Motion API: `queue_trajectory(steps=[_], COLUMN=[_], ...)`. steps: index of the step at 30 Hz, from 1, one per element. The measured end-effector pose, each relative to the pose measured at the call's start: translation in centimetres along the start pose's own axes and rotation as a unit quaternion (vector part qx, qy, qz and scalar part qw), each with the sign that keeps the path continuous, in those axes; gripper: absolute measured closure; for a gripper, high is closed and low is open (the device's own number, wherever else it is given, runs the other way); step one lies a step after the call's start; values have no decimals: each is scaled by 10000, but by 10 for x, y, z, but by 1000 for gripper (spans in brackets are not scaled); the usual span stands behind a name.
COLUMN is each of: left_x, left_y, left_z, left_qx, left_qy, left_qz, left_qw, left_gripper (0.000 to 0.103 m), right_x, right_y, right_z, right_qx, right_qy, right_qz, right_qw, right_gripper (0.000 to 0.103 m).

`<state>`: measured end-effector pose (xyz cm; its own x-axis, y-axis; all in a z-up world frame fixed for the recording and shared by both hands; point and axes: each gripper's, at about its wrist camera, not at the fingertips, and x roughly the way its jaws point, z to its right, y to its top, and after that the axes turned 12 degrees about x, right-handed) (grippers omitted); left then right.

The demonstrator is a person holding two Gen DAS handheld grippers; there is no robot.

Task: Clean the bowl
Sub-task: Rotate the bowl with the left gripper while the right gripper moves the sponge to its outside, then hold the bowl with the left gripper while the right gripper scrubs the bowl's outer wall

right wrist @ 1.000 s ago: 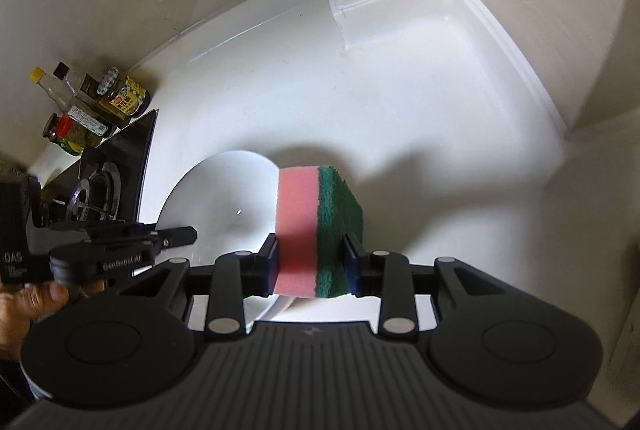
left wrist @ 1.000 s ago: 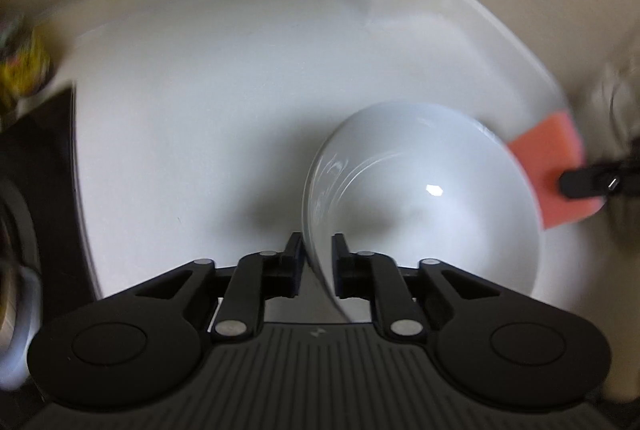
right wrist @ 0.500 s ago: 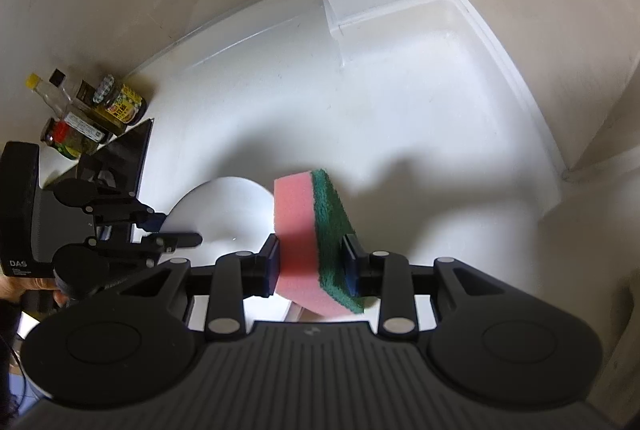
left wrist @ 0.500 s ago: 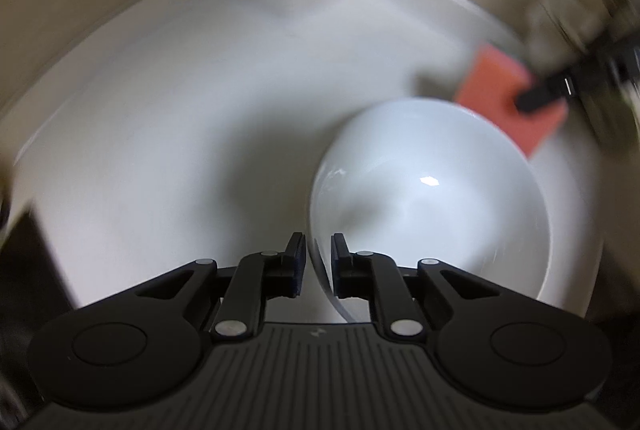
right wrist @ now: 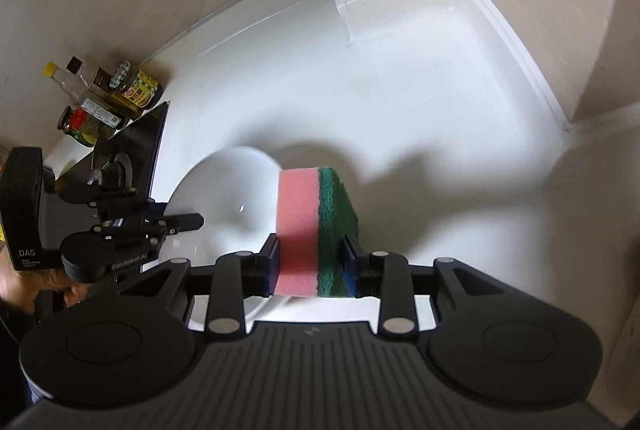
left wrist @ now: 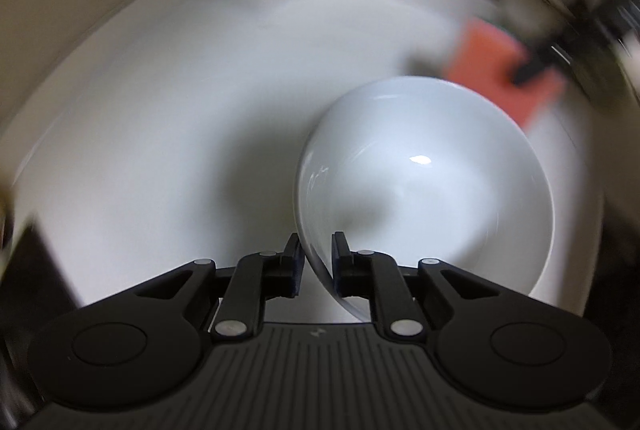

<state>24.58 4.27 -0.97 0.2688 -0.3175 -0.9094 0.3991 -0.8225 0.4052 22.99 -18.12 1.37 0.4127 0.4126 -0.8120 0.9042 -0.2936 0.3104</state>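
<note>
Just left of the right gripper (right wrist: 311, 262), which pinches a pink-and-green rectangular sponge (right wrist: 316, 230) with its long axis upright, the glossy white ceramic bowl (left wrist: 428, 189) rests on the white surface (left wrist: 160, 149). The left gripper (left wrist: 316, 262) straddles the bowl's near rim, jaws opening. Cream walls meet in a corner behind; condiment bottles (right wrist: 100, 101) stand far left.
</note>
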Motion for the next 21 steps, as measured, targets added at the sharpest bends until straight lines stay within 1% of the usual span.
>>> queue_trajectory(steps=[1,2,3,4,5,6,7,8,9,10,11,12,14,17,18,19,21], left_x=[1,1,0,-2,-4,-6,-9,-12,-13,-13,-12,-12,-11,-16,-15,-14,-10], left_y=[2,3,2,0,-3,-8,-16,-23,-30,-33,-36,-37,-37,-34,-31,-27,-26], left_z=[-4,-7,-9,-8,-7,-4,2,8,14,18,22,25,28,17,17,17,13], left_qx=[26,-75,-309,-667,-952,-1266,-1686,-2103,-2416,-2557,-2628,-2606,-2346,-1857,-1594,-1219,-574], left_qy=[-115,-153,-85,76,226,342,462,582,676,731,771,772,681,441,383,322,198], left_qz=[5,14,17,6,5,21,33,46,65,92,121,136,124,121,105,74,19], left_qw=[9999,9999,9995,9977,9952,9914,9846,9759,9680,9640,9617,9623,9696,9815,9864,9920,9982], left_gripper=[89,90,89,85,83,83,83,83,83,83,89,90,90,90,90,89,87], right_x=[2,3,3,3,3,4,4,5,3,2,2,1,-1,-3,-3,-2,0], right_y=[4,6,7,8,7,6,3,1,-2,-5,-8,-11,-18,-22,-21,-18,-12], right_z=[-3,-5,-6,-7,-8,-6,-4,-1,1,3,3,2,-2,-11,-12,-13,-14], right_qx=[-40,-57,-49,-35,-29,-13,31,70,123,175,189,171,-1,-391,-475,-527,-539], right_qy=[-22,-35,-46,-55,-61,-40,9,49,83,111,120,123,82,-45,-63,-78,-101], right_qz=[69,129,164,196,213,203,181,174,184,193,201,209,210,128,107,84,77], right_qw=[10000,9999,9998,9998,9998,9998,9998,9998,9997,9996,9995,9996,9997,9991,9988,9985,9985], right_gripper=[75,75,75,75,75,75,75,75,75,75,75,75,75,75,75,75,75])
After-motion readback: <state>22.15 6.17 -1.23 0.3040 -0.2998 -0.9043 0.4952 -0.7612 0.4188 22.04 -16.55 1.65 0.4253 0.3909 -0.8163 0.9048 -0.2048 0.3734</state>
